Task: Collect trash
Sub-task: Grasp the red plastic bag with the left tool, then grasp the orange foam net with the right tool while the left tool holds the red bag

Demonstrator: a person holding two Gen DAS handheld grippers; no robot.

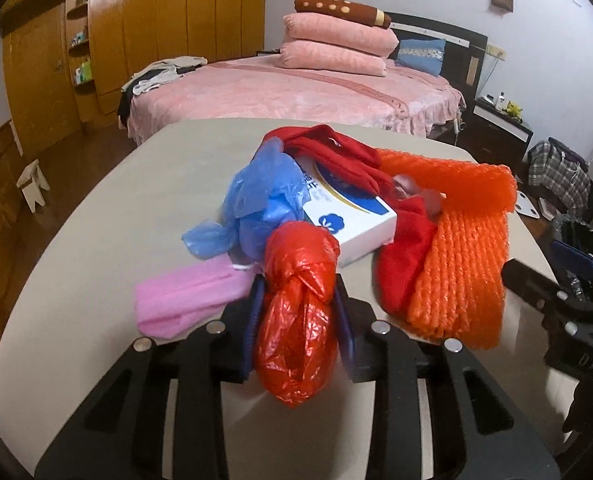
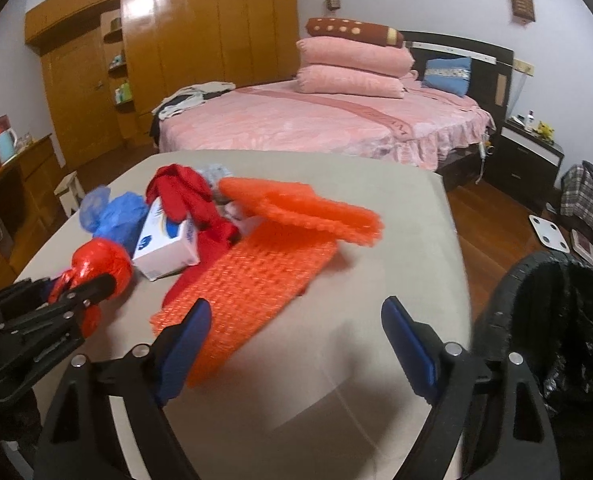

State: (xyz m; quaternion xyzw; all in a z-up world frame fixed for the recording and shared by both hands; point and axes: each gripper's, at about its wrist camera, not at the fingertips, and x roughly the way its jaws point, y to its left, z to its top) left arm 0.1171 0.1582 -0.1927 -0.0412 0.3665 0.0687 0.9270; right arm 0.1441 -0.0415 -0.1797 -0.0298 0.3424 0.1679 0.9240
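**Bedroom table, one bag of trash gripped**

A bedroom with a pink-covered bed [image 1: 280, 92], a tall wooden wardrobe [image 1: 168, 20] and a dark bedside cabinet [image 2: 530, 156] lies behind a pale beige table with rounded corners [image 1: 108, 216]. Trash is heaped around the middle of the table. The left gripper [image 1: 298, 312] has its blue-padded fingers pressed against both sides of a knotted red plastic bag [image 1: 296, 320], which it holds near the table's near edge; the right wrist view shows the same red bag [image 2: 104, 260] in that gripper [image 2: 84, 294] at the table's left side. Just behind the bag sits a crumpled blue plastic bag [image 1: 260, 204], touching a white cardboard box with blue and gold print [image 1: 352, 220]. A flat pink mesh pouch [image 1: 184, 296] lies to the left of the red bag, toward the near edge. A red cloth [image 1: 332, 152] drapes over the box's far end. A folded orange foam net sheet [image 2: 264, 272] spreads from the middle of the table toward the near edge, partly over the red cloth. The right gripper [image 2: 296, 328] hovers above the table's near edge with its fingers spread wide and nothing between them, the orange net's corner just beside its left finger. Off the table's right edge stands a black bin lined with a black bag [image 2: 552, 312].
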